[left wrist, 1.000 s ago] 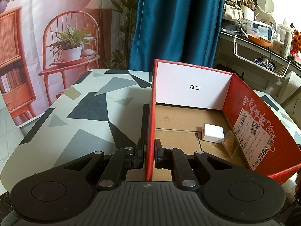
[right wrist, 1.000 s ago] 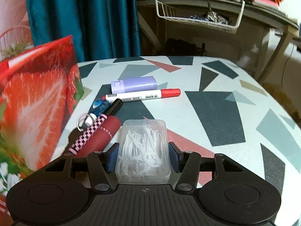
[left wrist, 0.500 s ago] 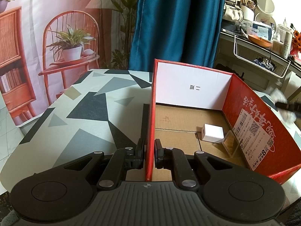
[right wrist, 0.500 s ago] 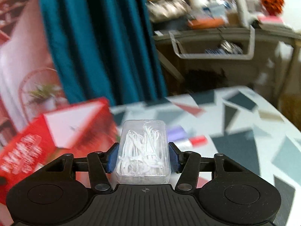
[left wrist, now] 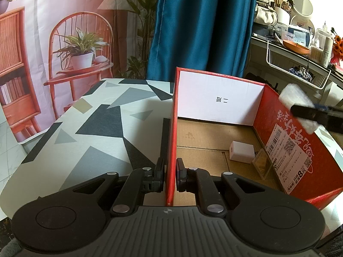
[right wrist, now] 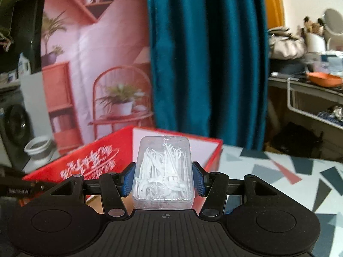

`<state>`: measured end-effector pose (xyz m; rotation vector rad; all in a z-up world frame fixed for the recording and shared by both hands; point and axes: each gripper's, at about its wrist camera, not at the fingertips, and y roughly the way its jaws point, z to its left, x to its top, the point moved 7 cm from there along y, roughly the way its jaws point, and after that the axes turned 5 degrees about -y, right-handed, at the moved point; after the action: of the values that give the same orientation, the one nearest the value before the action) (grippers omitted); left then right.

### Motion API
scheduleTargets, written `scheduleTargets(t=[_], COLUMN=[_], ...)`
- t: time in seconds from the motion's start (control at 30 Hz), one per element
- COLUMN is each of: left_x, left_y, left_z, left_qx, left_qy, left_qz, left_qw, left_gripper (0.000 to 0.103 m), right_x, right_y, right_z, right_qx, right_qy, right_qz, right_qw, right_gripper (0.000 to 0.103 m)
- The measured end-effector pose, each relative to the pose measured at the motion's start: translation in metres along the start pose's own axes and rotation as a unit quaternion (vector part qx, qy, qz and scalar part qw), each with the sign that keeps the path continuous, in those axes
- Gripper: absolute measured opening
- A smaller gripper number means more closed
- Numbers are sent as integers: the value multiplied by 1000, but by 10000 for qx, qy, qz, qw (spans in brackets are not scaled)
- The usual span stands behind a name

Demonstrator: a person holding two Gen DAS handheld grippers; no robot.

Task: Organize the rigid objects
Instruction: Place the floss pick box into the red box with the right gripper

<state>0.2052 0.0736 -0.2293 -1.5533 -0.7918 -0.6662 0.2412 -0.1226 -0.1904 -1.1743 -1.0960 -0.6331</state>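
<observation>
Lifted off the table a second ago, the clear floss-pick case [right wrist: 164, 169], clenched in the right tool [right wrist: 164, 178], now hangs beside the red cardboard box [left wrist: 300, 150], ready for dropping in. The left tool [left wrist: 170, 177] stays clamped on the box's near wall.

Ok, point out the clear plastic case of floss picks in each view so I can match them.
Left wrist view: the plastic case shows blurred at the far right, above the red box's right wall, pinched by the right gripper.
Right wrist view: the case sits centre frame between the right gripper's blue pads, over the box.
Shared landmark: the teal curtain.
</observation>
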Motion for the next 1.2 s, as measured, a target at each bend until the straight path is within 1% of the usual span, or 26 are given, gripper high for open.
scheduleTargets(t=[0.07, 0.3, 0.5, 0.57, 0.67, 0.87, 1.0, 1.1, 1.2], left_x=[0, 0, 0, 0, -1, -1, -1, -1, -1], left_y=[0, 0, 1, 1, 1, 1, 1, 1, 1], left_z=[0, -1, -1, -1, -1, 0, 0, 0, 0], left_qx=[-4, -12, -11, -13, -18, -23, -23, -23, -23], left_qy=[-16, -26, -29, -37, -49, -60, -60, -61, -61], left_qz=[6, 6, 6, 9, 10, 10, 10, 10, 10], left_qw=[10000, 10000, 10000, 10000, 10000, 10000, 10000, 10000, 10000], left_gripper=[13, 13, 13, 13, 13, 13, 13, 13, 13], right_x=[-5, -10, -12, -12, -11, -11, -9, -9, -15], right_y=[2, 5, 8, 7, 5, 1, -6, -14, -19], right_z=[4, 4, 7, 8, 7, 3, -6, -22, -43], right_qx=[28, -10, -100, -117, -55, -122, -317, -564, -814], right_qy=[26, -53, -142, -119, -41, 45, 127, 332, 607], right_qz=[100, 161, 135, 130, 111, 52, -93, -223, -238], right_qw=[9999, 9999, 9998, 9998, 9999, 9999, 9994, 9976, 9945], right_gripper=[51, 51, 52, 52, 56, 56, 56, 56, 56])
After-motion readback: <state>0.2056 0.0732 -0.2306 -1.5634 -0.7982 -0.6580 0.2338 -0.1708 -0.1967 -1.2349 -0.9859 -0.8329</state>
